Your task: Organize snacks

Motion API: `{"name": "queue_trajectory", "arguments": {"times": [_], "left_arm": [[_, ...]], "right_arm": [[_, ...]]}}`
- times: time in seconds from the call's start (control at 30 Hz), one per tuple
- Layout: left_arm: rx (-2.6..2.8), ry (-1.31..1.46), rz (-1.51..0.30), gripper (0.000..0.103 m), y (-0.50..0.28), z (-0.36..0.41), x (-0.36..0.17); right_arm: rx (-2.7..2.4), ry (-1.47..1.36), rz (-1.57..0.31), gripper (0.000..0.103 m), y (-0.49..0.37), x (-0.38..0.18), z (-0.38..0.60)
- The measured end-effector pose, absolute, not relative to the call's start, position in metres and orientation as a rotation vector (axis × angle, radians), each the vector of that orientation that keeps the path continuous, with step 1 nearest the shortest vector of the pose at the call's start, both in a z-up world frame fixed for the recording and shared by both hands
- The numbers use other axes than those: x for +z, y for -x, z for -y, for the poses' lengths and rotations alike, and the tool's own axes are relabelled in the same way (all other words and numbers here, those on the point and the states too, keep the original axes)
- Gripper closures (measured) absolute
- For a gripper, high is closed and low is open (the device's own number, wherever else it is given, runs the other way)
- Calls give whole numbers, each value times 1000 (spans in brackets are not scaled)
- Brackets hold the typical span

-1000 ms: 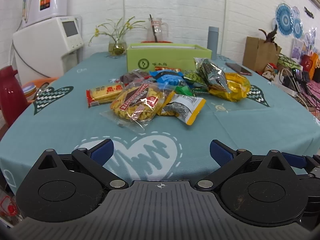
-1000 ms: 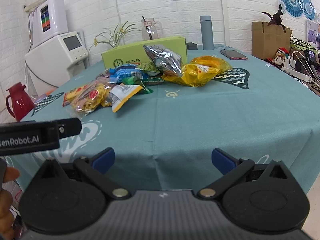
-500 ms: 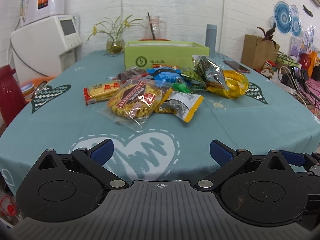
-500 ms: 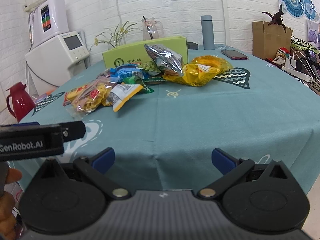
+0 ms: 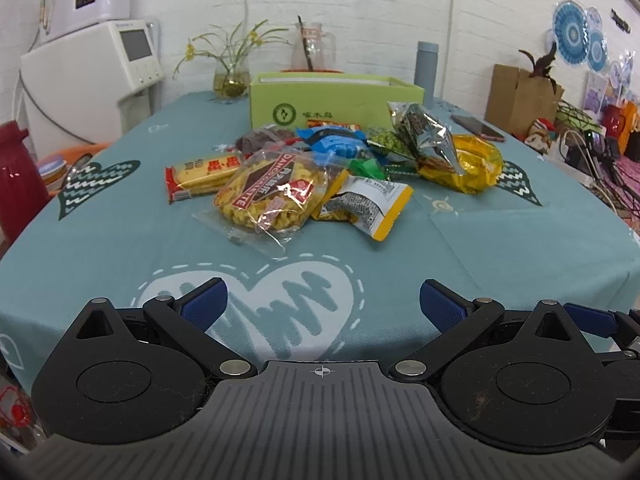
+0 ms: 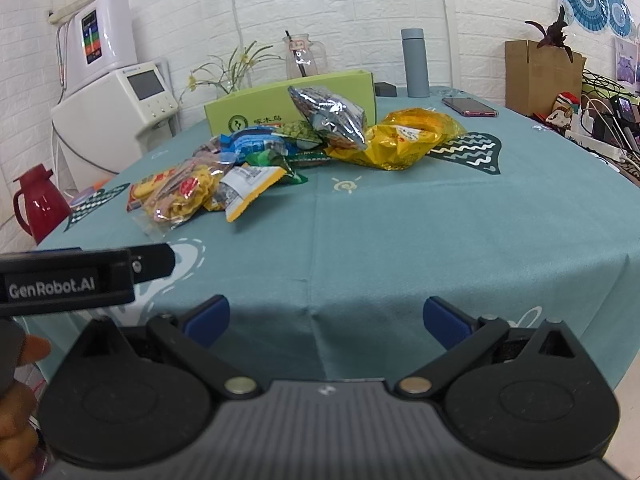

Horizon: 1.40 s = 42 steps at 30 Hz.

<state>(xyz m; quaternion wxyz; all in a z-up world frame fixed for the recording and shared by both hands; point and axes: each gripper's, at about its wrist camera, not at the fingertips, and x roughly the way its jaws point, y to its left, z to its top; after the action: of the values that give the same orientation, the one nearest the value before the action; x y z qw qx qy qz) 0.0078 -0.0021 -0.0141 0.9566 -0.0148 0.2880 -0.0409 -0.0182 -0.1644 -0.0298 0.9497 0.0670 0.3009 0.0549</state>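
A pile of snack packs lies mid-table in front of an open green box. Nearest me is a clear bag of yellow snacks, with a red-and-yellow bar pack to its left, a white-and-yellow pack, a blue pack, a silver bag and a yellow bag. My left gripper is open and empty over the table's near edge. My right gripper is open and empty, to the right of the left one.
The teal tablecloth covers the table. A phone, a grey flask, a glass jug and a flower vase stand at the back. A red kettle and a white appliance stand at the left.
My left gripper has moved forward toward the snack pile, which looks larger now. It also reaches further into the right wrist view. Both grippers stay open.
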Motion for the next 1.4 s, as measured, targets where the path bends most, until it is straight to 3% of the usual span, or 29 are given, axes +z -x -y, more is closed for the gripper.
{"name": "queue_trajectory", "arguments": {"times": [0.4, 0.67, 1.0, 1.07, 1.27, 1.4], "left_arm": [[-52, 112, -622, 11, -42, -27, -6], [-8, 161, -638, 11, -73, -50, 11], [-250, 66, -638, 11, -155, -6, 50], [-316, 64, -650, 11, -178, 4, 59], [-511, 146, -698, 11, -240, 27, 78], [-525, 128, -724, 13, -267, 40, 72]], "right_arm": [[105, -94, -493, 1, 3, -8, 180], [142, -82, -613, 1, -71, -29, 175], [202, 26, -610, 1, -82, -37, 176], [233, -25, -649, 1, -92, -25, 182], [349, -27, -471, 1, -128, 32, 186], [371, 14, -510, 1, -168, 27, 183]]}}
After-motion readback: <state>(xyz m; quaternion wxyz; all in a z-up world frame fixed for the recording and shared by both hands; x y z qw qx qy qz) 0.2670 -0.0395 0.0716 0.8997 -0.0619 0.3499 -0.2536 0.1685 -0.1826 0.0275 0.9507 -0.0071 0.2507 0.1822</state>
